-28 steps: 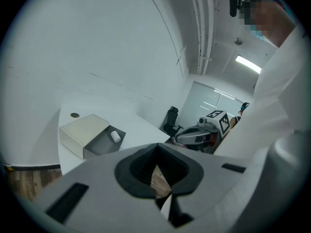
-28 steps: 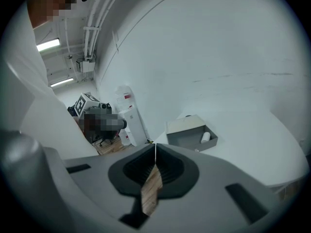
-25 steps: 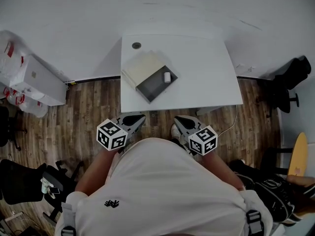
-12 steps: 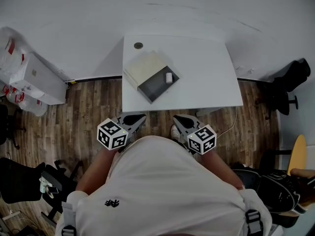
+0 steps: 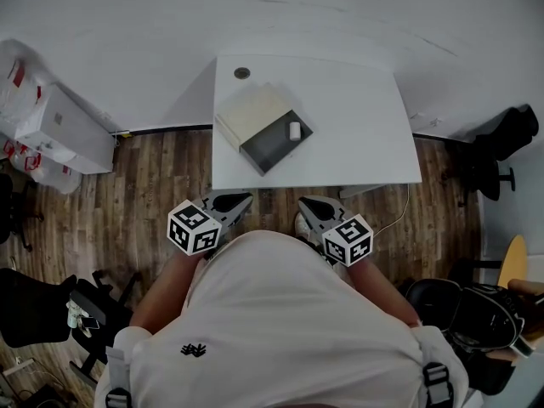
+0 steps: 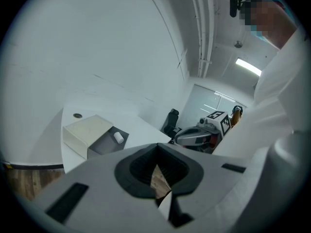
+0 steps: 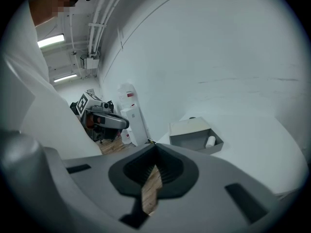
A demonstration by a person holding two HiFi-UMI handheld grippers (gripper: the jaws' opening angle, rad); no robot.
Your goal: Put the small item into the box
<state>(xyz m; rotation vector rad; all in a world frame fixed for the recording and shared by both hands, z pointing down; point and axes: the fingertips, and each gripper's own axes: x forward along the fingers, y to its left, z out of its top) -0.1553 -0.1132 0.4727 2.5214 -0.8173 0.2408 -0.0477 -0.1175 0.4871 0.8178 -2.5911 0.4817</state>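
On the white table (image 5: pixel 357 134) lies an open box (image 5: pixel 263 130) with a cream lid part and a dark inside. A small white cylinder-like item (image 5: pixel 295 130) rests in the dark part, near its right wall. Both grippers hang short of the table's near edge, over the wooden floor, close to the person's body. The left gripper (image 5: pixel 243 200) and the right gripper (image 5: pixel 306 203) are both shut with nothing in them. In the left gripper view the box (image 6: pixel 90 132) and the item (image 6: pixel 118 137) lie far ahead, beyond the left gripper (image 6: pixel 156 148). In the right gripper view the box (image 7: pixel 194 131) and the item (image 7: pixel 210 141) lie beyond the right gripper (image 7: pixel 155 150).
A round cable hole (image 5: pixel 242 73) sits at the table's back left. White cartons (image 5: pixel 55 130) stand by the wall at left. A black office chair (image 5: pixel 501 138) is at right, another black chair (image 5: pixel 38 308) at lower left, a dark bag (image 5: pixel 463 313) at lower right.
Both grippers stay shut and in place. The box and the item have not moved on the table. The head view has shifted slightly.
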